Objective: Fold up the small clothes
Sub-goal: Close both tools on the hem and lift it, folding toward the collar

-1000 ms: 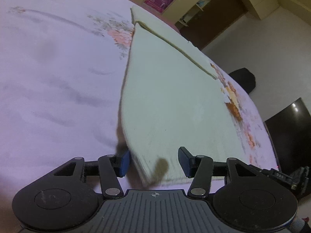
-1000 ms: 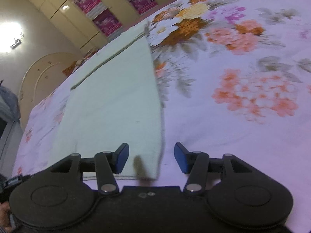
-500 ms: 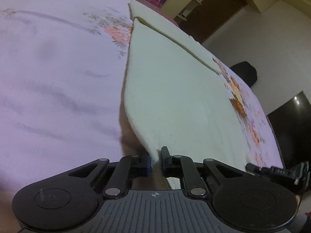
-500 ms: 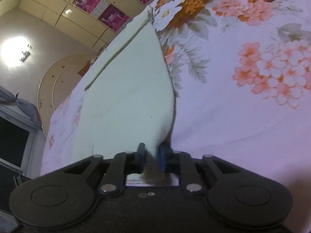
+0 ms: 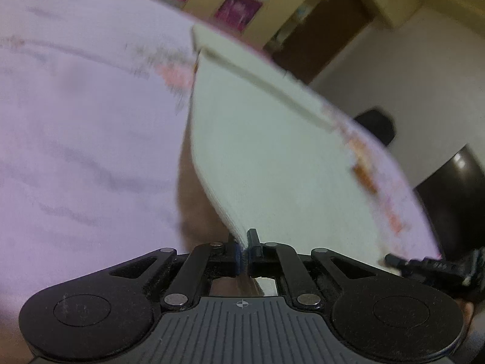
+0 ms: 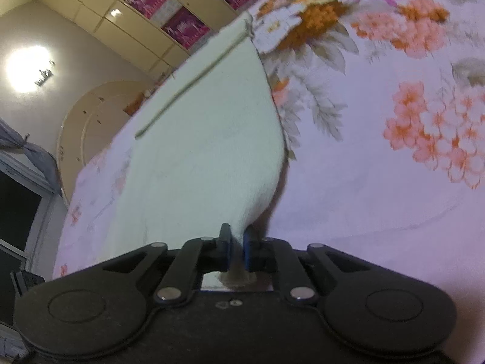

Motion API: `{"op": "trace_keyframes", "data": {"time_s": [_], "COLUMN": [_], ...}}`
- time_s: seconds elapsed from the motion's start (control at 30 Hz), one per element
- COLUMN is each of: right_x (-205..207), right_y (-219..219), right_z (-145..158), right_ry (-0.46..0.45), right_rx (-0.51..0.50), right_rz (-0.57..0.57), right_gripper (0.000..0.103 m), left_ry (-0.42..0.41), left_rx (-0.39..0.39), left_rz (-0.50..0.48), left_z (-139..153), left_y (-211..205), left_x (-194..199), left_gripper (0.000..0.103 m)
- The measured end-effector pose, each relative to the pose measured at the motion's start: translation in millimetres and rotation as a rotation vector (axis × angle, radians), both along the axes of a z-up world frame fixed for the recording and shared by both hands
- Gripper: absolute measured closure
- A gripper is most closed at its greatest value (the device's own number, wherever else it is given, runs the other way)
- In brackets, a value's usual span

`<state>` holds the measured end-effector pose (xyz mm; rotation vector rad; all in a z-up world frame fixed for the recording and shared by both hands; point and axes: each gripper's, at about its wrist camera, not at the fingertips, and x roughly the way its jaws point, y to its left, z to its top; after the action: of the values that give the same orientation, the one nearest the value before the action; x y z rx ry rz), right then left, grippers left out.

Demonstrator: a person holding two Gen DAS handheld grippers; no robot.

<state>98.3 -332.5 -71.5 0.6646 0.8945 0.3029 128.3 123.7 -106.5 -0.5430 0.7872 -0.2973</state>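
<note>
A pale green cloth (image 5: 272, 157) lies on a pink floral bedsheet (image 5: 75, 151), with a darker stripe near its far end. My left gripper (image 5: 242, 250) is shut on the cloth's near left corner and holds it lifted off the sheet. In the right wrist view the same cloth (image 6: 206, 139) stretches away from me. My right gripper (image 6: 237, 242) is shut on the cloth's near right corner, also raised. The far end of the cloth still rests on the bed.
The bedsheet (image 6: 394, 151) spreads wide to the right of the cloth. Cream wardrobes with magenta panels (image 6: 182, 27) stand beyond the bed. A dark chair (image 5: 454, 200) and the other gripper's tip (image 5: 430, 265) show at the bed's right edge.
Both grippers were open around the cloth's near corners; they have shut on them and lifted the near edge off the bed.
</note>
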Motion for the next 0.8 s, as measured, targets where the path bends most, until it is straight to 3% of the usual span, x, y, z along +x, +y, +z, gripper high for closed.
{"op": "trace_keyframes", "data": {"time_s": [0.13,0.2,0.3,0.4,0.6,0.8], "right_x": [-9,-12,-6,0,10,55], "right_y": [-2,-4,-6,-5,-8,-6], "right_z": [30,34,14,-3,18,56], "right_ry": [-0.114,-0.145,-0.076,0.003,-0.069,-0.171], "right_rx": [0.011,0.008,-0.025,-0.046,-0.009,0.0], "right_rz": [-0.008,-0.015,-0.027,-0.031,-0.042,-0.044], "right_gripper": [0.095,0.095,0.095,0.095,0.095,0.095], "left_ry": [-0.093,-0.042,0.08,0.064,-0.005,-0.097], "left_rx": [-0.081,-0.071,-0.108,-0.171,-0.188,-0.173], "left_rz": [0.041,0.058,0.105,0.141,0.15,0.119], "left_z": [12,1,-29,-33,-10,41], "left_y": [12,15,22,27,23,18], "left_x": [-10,-6,-2,-9,2,59], "left_gripper": [0.099,0.099,0.099,0.099,0.099,0.099]}}
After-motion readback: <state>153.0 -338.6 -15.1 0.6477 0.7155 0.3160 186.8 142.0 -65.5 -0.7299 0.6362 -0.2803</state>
